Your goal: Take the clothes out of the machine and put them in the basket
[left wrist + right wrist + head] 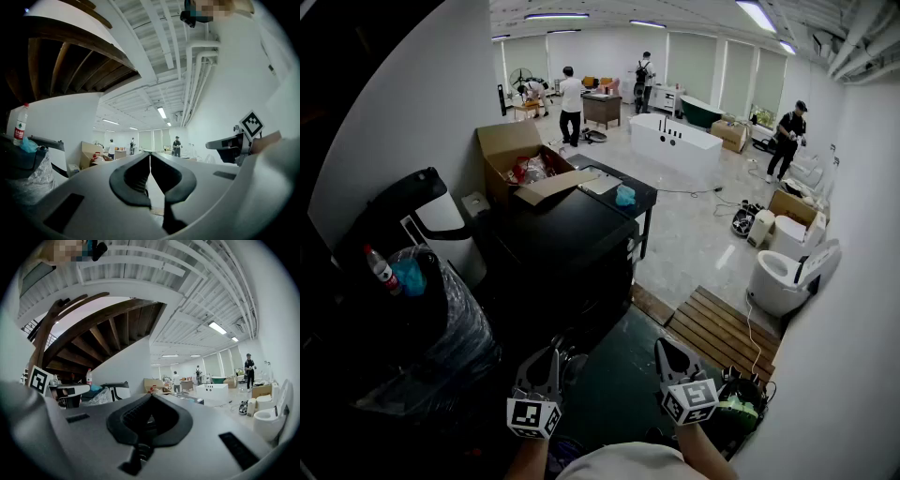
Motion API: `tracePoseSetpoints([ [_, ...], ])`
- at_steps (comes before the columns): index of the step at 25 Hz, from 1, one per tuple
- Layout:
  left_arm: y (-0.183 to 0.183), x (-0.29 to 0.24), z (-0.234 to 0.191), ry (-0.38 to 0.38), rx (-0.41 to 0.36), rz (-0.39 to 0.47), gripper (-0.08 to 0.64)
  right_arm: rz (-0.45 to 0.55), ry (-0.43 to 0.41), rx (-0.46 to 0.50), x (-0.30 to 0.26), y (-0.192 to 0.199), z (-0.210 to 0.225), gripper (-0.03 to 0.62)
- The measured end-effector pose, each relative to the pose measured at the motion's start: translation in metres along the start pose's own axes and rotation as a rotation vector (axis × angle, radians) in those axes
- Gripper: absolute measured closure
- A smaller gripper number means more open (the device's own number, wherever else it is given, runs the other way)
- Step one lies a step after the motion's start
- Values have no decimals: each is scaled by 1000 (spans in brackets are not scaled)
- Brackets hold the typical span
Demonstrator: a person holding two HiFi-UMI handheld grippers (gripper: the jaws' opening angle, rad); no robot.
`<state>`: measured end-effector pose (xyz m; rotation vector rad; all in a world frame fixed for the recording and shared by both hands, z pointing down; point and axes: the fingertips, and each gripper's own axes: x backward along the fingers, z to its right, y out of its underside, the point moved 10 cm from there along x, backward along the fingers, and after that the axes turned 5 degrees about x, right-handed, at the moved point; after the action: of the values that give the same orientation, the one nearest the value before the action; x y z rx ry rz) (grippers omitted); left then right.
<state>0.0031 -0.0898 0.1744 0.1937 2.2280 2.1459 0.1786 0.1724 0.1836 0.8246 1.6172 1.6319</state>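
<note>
A: where's the machine (567,248)?
B: black box on the floor by the left wall, straight ahead of both grippers, can't see inside it
A: hands?
B: left gripper (547,358) and right gripper (668,349) level, side by side, just short of it. Both jaw pairs closed, nothing between
A: room?
B: plastic-wrapped bin (431,337) tight on the left, wooden decking (722,328) and open floor to the right
</note>
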Motion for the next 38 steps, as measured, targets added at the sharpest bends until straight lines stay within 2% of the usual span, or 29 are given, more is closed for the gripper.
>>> tracePoseSetpoints([
  [13,2,0,10,18,0,-7,538,3,12,12,6,3,3,584],
  [38,4,6,1,39,7,-34,538,36,34,40,10,-5,-12,584],
])
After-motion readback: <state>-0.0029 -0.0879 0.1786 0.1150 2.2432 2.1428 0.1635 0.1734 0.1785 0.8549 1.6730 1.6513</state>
